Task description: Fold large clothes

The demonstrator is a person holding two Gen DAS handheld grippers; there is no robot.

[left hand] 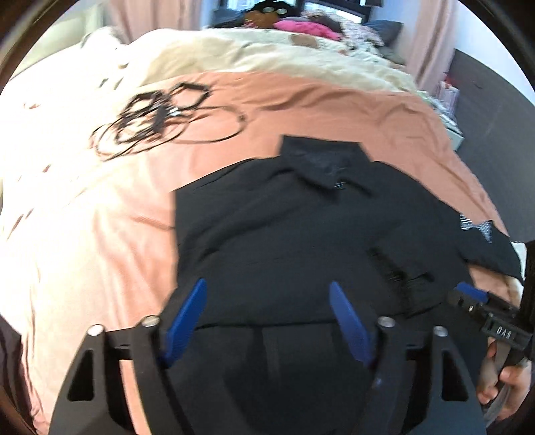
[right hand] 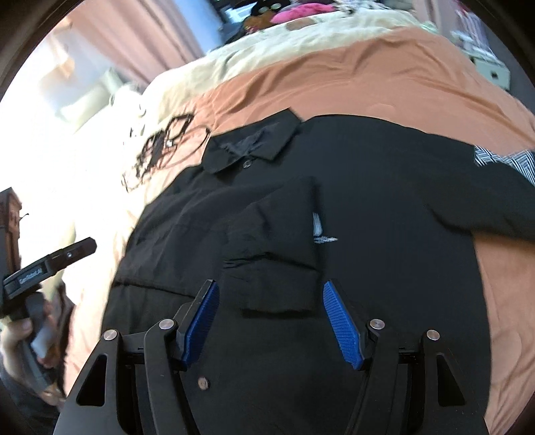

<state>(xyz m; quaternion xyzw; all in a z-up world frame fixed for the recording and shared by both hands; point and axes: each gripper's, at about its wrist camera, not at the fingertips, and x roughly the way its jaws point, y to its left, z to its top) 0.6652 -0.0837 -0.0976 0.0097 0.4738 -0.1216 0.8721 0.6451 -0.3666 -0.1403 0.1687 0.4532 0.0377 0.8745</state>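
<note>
Matte black collared shirt (right hand: 367, 200) lies flat on wrinkled pink sheet (left hand: 301, 100); ribbed blue-padded left gripper (left hand: 267, 314) and right gripper (right hand: 271, 314) gape wide, empty.

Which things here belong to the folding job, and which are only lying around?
Belong to the job:
- black shirt
- left gripper
- right gripper

Just lying about:
- tangle of black cables
- pink clothing
- cream blanket

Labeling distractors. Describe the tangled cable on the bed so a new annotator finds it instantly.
Start at the pink bedspread, then the black collared shirt spread on it. Beyond the shirt's collar, toward the sunlit side, lies the black cable: thin loose loops, the only wiry thing there.
</note>
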